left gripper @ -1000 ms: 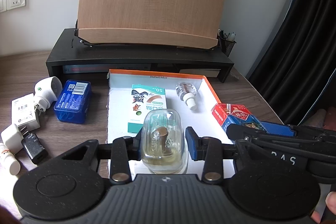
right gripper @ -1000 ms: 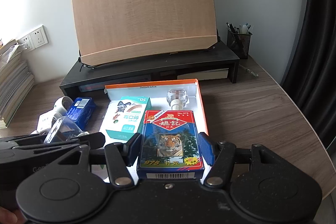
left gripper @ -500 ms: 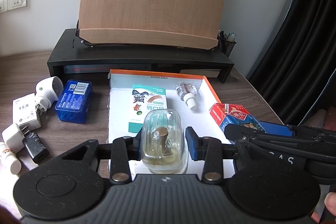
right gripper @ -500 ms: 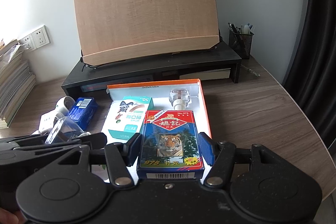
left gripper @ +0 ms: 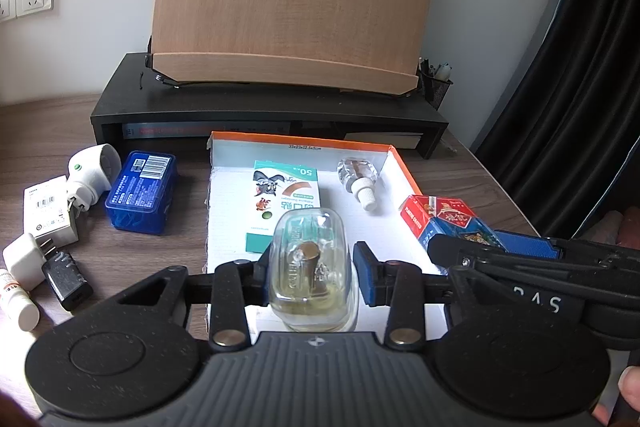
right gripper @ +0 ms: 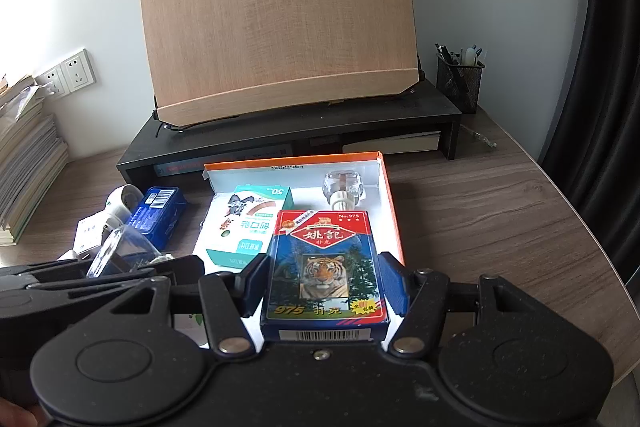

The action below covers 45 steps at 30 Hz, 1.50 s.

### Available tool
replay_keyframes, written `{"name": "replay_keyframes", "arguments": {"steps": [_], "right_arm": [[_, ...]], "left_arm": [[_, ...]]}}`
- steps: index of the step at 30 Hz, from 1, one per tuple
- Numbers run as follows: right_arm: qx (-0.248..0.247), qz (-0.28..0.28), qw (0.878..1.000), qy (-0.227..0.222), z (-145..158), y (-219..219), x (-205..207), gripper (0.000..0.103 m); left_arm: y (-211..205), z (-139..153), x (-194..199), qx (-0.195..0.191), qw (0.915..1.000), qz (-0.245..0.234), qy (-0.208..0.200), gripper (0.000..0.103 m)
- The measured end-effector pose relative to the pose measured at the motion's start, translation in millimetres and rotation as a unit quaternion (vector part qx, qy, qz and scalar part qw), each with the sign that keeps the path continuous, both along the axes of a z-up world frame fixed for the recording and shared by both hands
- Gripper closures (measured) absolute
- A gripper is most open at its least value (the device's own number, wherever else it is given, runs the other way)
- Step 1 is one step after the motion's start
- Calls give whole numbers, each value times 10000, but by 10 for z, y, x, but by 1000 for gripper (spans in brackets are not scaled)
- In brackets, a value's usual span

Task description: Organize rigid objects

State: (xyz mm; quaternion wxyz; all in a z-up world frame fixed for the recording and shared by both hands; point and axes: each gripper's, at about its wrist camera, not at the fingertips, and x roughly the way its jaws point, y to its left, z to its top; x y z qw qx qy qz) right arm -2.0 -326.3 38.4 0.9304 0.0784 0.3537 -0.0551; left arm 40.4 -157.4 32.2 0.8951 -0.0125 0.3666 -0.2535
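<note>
Nothing has shifted in the last second: your left gripper [left gripper: 310, 267] stays clamped on the clear refill bottle [left gripper: 308, 269], right gripper [right gripper: 323, 285] on the playing-card box [right gripper: 324, 267], both above the tray's [left gripper: 394, 157] near edge, unreleased.

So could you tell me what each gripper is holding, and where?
Left gripper: clear bottle, by its sides. Right gripper: playing-card box, by its long edges.

Bandage box [left gripper: 285, 203] lies in tray [left gripper: 300, 140], left of bottle [left gripper: 357, 176].

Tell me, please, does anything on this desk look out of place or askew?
Nothing looks spilled or damaged. The small clear bottle lies on its side in the orange-rimmed box, and chargers sit jumbled left of it.
</note>
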Motion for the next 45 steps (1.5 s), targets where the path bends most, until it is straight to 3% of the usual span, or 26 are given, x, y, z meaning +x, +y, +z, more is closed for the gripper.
{"name": "replay_keyframes", "arguments": {"steps": [45], "right_arm": [[7,-65,10000,6,-27,-32,26,32]], "left_arm": [[-38,-12,-11,-5,10000,-23,56,64]]}}
